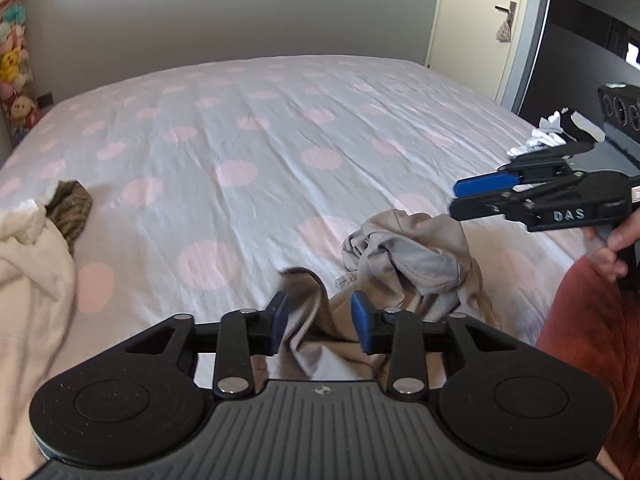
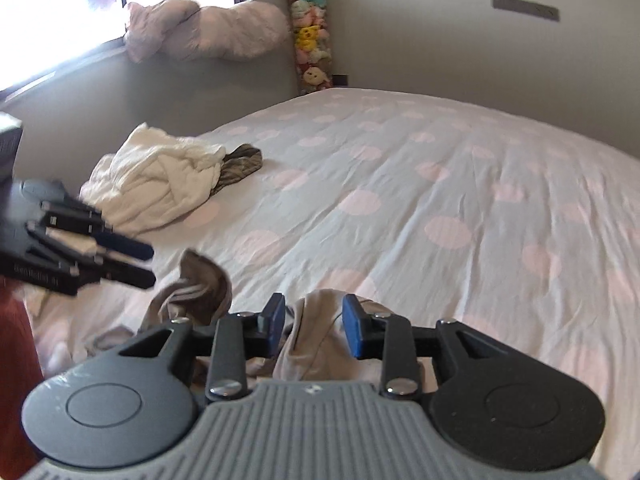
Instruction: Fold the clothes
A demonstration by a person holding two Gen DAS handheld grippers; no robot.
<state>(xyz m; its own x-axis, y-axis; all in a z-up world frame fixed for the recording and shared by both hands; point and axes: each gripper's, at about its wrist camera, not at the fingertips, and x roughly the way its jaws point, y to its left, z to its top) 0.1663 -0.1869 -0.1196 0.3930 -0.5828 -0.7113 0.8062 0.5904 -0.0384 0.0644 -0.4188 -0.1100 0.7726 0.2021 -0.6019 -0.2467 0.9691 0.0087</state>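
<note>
Beige garment lies crumpled at the near edge of the bed, with cloth between the part-open pads of the left tool and right tool. Neither tool clamps it. Spread the garment flat before folding.

Blown-out window glare, fisheye warping

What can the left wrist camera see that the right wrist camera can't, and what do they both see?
Only the left wrist view shows the door and the small white heap at the far right of the bed. Only the right wrist view shows the window and the pink bundle on its sill. Both show the dotted bed, the beige garment between each tool's open pads, the white clothes, the striped item and the toy column.
</note>
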